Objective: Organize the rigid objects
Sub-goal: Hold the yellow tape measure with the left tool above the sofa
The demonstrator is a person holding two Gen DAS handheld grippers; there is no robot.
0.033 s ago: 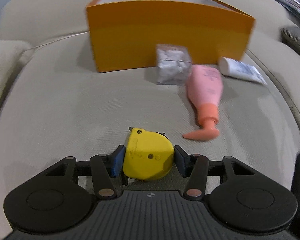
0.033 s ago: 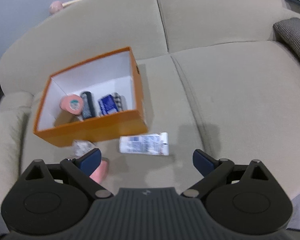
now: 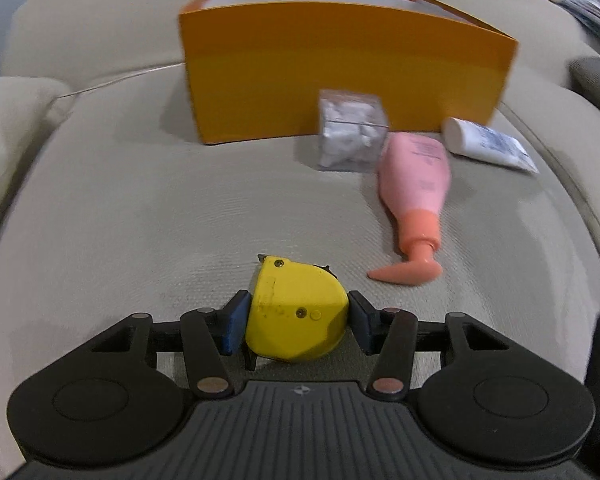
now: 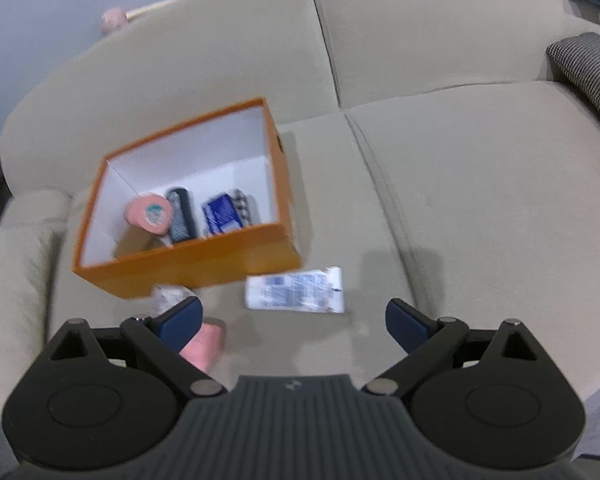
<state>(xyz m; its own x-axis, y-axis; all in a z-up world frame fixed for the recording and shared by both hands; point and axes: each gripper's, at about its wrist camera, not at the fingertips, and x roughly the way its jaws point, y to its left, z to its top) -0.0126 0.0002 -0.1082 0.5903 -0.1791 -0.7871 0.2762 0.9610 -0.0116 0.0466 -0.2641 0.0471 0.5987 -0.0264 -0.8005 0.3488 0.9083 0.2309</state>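
My left gripper [image 3: 298, 320] is shut on a yellow tape measure [image 3: 296, 316], just above the sofa seat. Ahead of it stands an orange box [image 3: 340, 68]. In front of the box lie a clear cube of white pieces [image 3: 350, 136], a pink pump bottle [image 3: 416, 196] on its side, and a white tube [image 3: 488, 144]. My right gripper [image 4: 294, 324] is open and empty, high above the seat. Below it are the orange box [image 4: 188, 256], holding several items, the white tube [image 4: 296, 290], and part of the pink bottle [image 4: 204, 346].
Everything sits on a beige sofa [image 4: 460, 184]. A dark patterned cushion [image 4: 588, 68] lies at the far right. The sofa armrest [image 3: 8, 120] is on the left. The box holds a pink roll [image 4: 150, 214], a dark item and a blue packet [image 4: 222, 216].
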